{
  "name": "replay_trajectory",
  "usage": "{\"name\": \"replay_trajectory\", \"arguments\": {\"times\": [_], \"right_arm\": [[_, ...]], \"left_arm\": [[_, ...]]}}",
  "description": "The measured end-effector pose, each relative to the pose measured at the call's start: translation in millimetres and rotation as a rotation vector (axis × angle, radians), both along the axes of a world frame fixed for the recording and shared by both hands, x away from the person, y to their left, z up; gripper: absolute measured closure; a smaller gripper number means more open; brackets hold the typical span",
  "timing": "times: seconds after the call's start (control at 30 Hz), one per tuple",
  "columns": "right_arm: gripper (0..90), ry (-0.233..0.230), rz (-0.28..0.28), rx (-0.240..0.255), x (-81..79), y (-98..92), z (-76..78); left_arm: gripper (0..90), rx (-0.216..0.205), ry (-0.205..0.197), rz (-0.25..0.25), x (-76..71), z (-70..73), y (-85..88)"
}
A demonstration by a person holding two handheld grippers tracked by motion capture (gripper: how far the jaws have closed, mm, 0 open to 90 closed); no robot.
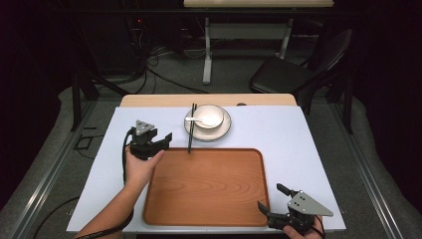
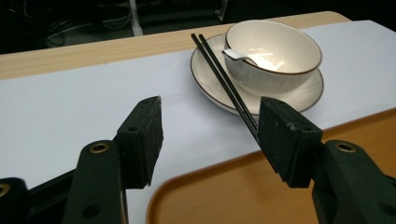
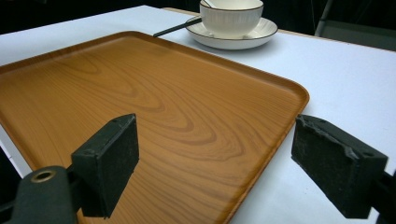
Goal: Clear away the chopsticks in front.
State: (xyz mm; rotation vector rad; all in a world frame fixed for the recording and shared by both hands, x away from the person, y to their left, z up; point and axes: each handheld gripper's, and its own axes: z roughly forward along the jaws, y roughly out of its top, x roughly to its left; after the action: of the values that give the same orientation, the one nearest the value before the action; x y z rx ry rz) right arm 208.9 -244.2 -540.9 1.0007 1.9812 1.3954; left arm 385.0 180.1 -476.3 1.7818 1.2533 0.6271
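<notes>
The chopsticks (image 2: 224,74) lie just ahead of the left gripper (image 2: 210,135), its jaws wide, gripping nothing.

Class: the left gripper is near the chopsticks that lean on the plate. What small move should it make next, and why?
Probably ease the left gripper forward until the chopsticks sit between its pads. Its jaws stand open with nothing gripped, and the chopsticks lie just ahead, beside the right-hand pad, their tips over the tray rim.
</notes>
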Motion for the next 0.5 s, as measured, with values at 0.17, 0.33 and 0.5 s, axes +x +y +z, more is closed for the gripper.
{"name": "replay_trajectory", "arguments": {"times": [0.17, 0.33, 0.5], "right_arm": [[14.7, 0.0, 0.004, 0.0, -0.2, 0.3, 0.1], [14.7, 0.002, 0.007, 0.001, 0.0, -0.1, 0.0], [14.7, 0.006, 0.01, 0.0, 0.1, -0.8, 0.1]], "left_arm": [[44.4, 0.009, 0.016, 0.012, 12.9, 3.6, -5.3], [44.9, 0.01, 0.035, 0.023, 23.6, 4.6, -12.9], [47.8, 0.019, 0.062, 0.041, 35.6, 1.0, -22.9]]}}
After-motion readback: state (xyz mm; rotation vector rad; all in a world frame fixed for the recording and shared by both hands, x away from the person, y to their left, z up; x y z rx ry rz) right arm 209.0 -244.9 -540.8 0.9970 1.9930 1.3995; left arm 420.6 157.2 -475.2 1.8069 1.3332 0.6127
